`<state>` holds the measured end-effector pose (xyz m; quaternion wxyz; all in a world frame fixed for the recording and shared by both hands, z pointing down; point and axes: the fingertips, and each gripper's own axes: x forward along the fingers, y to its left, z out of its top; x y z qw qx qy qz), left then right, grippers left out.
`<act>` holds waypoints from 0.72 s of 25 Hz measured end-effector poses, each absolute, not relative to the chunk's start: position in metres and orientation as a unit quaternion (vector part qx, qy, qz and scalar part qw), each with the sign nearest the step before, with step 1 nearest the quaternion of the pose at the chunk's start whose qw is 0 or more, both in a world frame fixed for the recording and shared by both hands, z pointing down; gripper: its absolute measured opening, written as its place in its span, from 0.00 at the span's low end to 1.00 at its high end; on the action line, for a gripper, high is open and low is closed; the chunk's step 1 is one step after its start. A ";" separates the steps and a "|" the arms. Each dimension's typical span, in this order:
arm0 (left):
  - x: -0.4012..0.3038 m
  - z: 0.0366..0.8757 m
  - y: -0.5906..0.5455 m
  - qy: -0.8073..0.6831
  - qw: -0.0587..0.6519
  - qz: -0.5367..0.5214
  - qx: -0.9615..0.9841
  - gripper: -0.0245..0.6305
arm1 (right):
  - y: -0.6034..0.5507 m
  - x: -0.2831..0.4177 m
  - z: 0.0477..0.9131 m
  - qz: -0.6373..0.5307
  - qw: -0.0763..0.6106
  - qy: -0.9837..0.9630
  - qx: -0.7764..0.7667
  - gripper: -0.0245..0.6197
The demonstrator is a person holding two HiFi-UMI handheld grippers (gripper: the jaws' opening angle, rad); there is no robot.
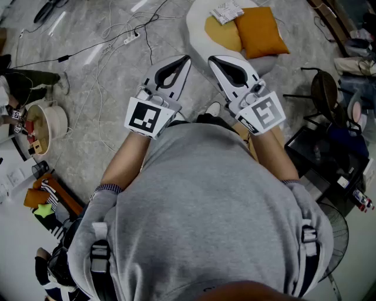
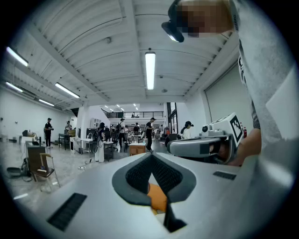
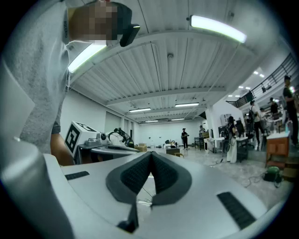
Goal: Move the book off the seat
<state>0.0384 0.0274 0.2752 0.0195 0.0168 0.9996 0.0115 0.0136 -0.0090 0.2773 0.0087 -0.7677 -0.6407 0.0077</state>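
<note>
The book, with a white patterned cover, lies on a white round seat at the top of the head view, beside a yellow cushion and an orange cushion. My left gripper and right gripper are held side by side in front of my chest, pointing toward the seat and well short of it. Both are shut with nothing between the jaws. The left gripper shows a bit of the orange cushion through its gap. The right gripper points level across the hall.
Cables and a power strip run over the grey floor to the left. A round beige bin stands at the far left, and a dark stool and cluttered boxes at the right. Several people stand in the hall.
</note>
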 end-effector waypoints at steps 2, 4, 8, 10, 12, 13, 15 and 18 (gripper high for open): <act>0.046 0.275 0.029 1.000 0.016 0.008 0.018 0.06 | -0.006 0.021 0.288 0.006 0.020 -0.636 -0.772 0.03; 0.052 0.274 0.031 1.000 0.014 0.014 0.017 0.06 | -0.003 0.026 0.286 0.011 0.026 -0.634 -0.773 0.03; 0.059 0.274 0.034 0.999 0.007 0.023 0.022 0.06 | -0.002 0.029 0.283 0.013 0.031 -0.636 -0.771 0.03; 0.063 0.274 0.037 0.999 0.004 0.023 0.030 0.06 | -0.003 0.028 0.289 0.013 0.036 -0.642 -0.766 0.03; 0.067 0.274 0.041 0.999 0.006 0.024 0.033 0.06 | -0.002 0.025 0.285 0.021 0.038 -0.651 -0.758 0.04; 0.068 0.274 0.042 0.999 0.012 0.025 0.032 0.06 | -0.003 0.023 0.283 0.024 0.039 -0.654 -0.755 0.05; 0.068 0.274 0.042 0.999 0.017 0.026 0.030 0.06 | -0.005 0.020 0.283 0.028 0.040 -0.657 -0.752 0.05; 0.068 0.280 0.046 0.999 -0.003 0.032 0.033 0.06 | -0.008 0.019 0.281 0.029 0.032 -0.656 -0.754 0.05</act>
